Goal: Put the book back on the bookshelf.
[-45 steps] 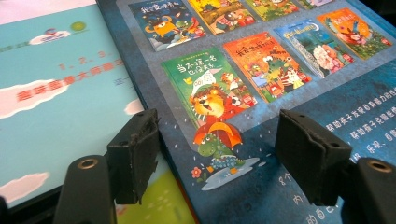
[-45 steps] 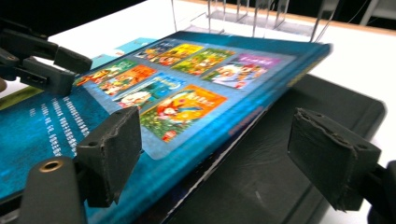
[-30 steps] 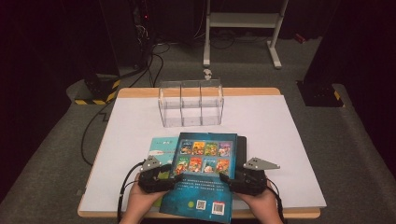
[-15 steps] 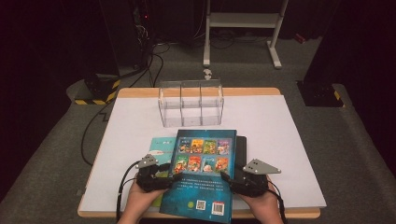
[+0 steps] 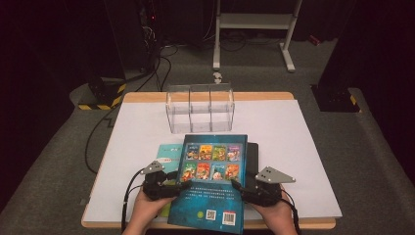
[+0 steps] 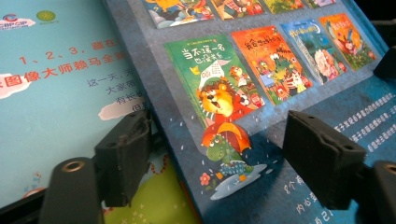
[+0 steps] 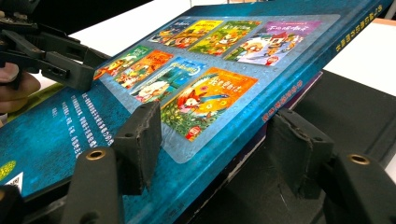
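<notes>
The bench (image 5: 313, 147) has a white top, w/ a clear box of three compartments (image 5: 200, 107) at the far side. Near my edge lies a stack: a black flat thing (image 5: 252, 159) at the bottom right, a light-blue book (image 5: 166, 154) on the left, and on top the big dark-blue picture book (image 5: 213, 188), back cover up, its near end hanging a bit over the bench edge.

I judge this top book stiff and rather light; hard cover, glossy, so prob. slippery under the pads. Best hold is at the long side edges, near the middle, one gripper each side.

My left gripper (image 5: 182, 184) straddles the book's left edge; its jaws have just been opening and stand spread, not pressing. My right gripper (image 5: 236, 187) straddles the right edge, which is lifted off the black thing; whether its jaws pinch, I cannot tell.
</notes>
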